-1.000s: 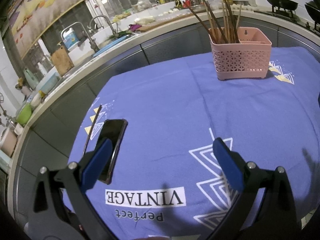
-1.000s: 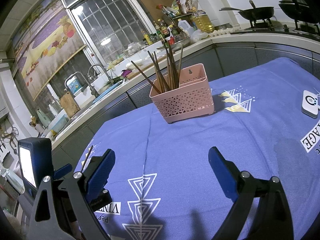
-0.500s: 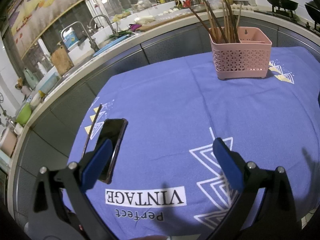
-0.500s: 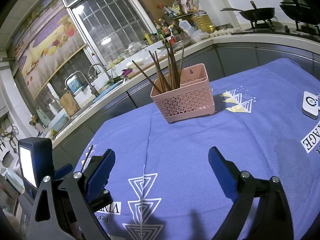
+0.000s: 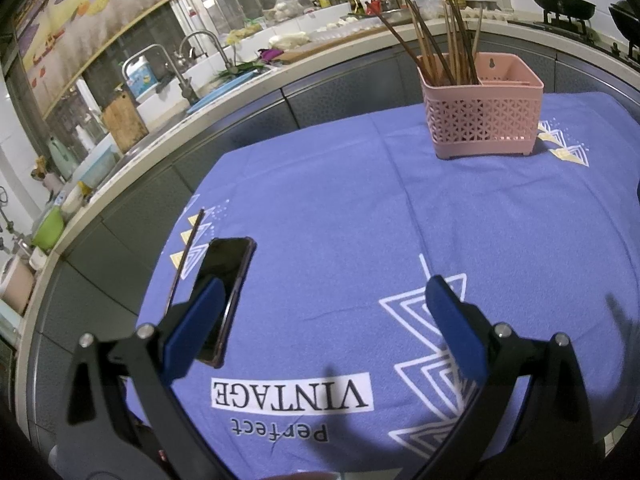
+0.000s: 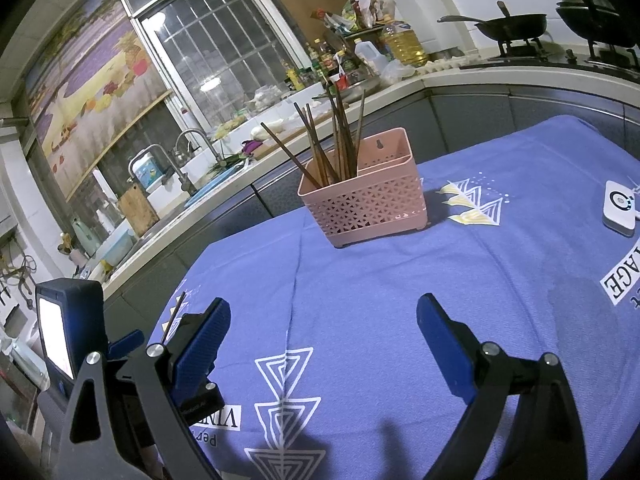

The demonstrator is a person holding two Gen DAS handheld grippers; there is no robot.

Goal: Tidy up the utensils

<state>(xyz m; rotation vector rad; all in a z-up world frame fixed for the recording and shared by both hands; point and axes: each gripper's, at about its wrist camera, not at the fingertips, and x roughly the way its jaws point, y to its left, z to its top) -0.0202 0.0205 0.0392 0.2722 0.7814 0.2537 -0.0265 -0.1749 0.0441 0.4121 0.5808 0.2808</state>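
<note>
A pink perforated utensil basket (image 5: 482, 120) stands at the far side of the blue tablecloth, with several brown chopsticks (image 5: 444, 44) upright in its left compartment. It also shows in the right wrist view (image 6: 368, 196). One loose chopstick (image 5: 186, 258) lies near the table's left edge, beside a black phone (image 5: 222, 280); its tip shows in the right wrist view (image 6: 174, 316). My left gripper (image 5: 320, 320) is open and empty above the cloth near the front. My right gripper (image 6: 322, 340) is open and empty, with the left gripper's body at its lower left.
A white remote-like device (image 6: 620, 208) lies at the table's right edge. The kitchen counter (image 5: 240, 76) with sink, bottles and stove curves behind the table. The blue cloth (image 5: 360, 220) covers the table top.
</note>
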